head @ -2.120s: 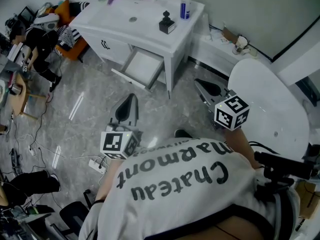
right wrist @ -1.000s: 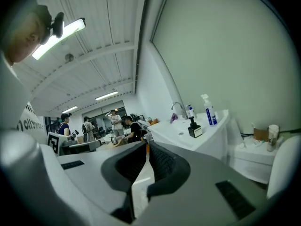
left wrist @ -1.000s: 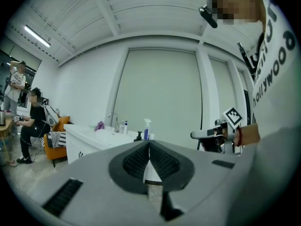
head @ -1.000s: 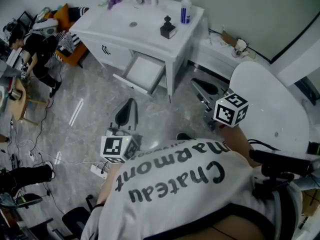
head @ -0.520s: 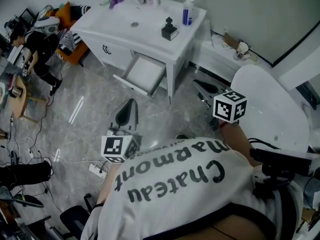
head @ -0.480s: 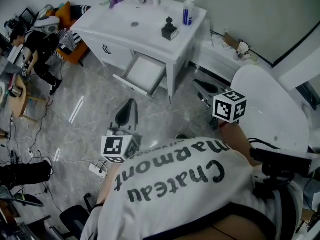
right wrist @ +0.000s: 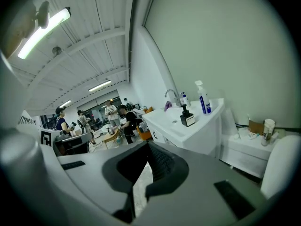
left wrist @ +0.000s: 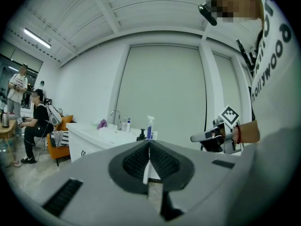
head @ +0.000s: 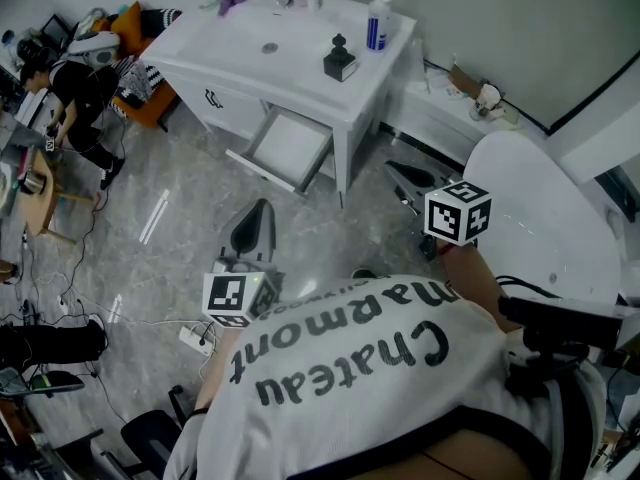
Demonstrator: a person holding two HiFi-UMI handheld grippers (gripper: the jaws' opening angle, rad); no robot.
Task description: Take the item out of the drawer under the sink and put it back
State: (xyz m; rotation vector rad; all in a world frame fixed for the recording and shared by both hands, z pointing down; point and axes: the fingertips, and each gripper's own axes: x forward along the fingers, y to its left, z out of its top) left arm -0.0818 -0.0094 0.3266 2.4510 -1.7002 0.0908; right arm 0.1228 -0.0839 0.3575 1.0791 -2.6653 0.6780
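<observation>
Facing the open white drawer (head: 290,140) far ahead, the left gripper (head: 262,203) looks nearer than the right gripper (head: 397,168). Both fingers are clenched, empty. The drawer looks bare; a black pump bottle (head: 338,53), perhaps the item, stands on the desk.

The sink cabinet (head: 225,63) stands at twelve o'clock, its drawer (head: 290,145) pulled out below the counter. On the counter a pump bottle (head: 339,60) sits at one o'clock, with a spray bottle (head: 376,18) behind it. A round table (head: 545,213) lies at three o'clock, and a seated person (head: 80,93) is at ten.
</observation>
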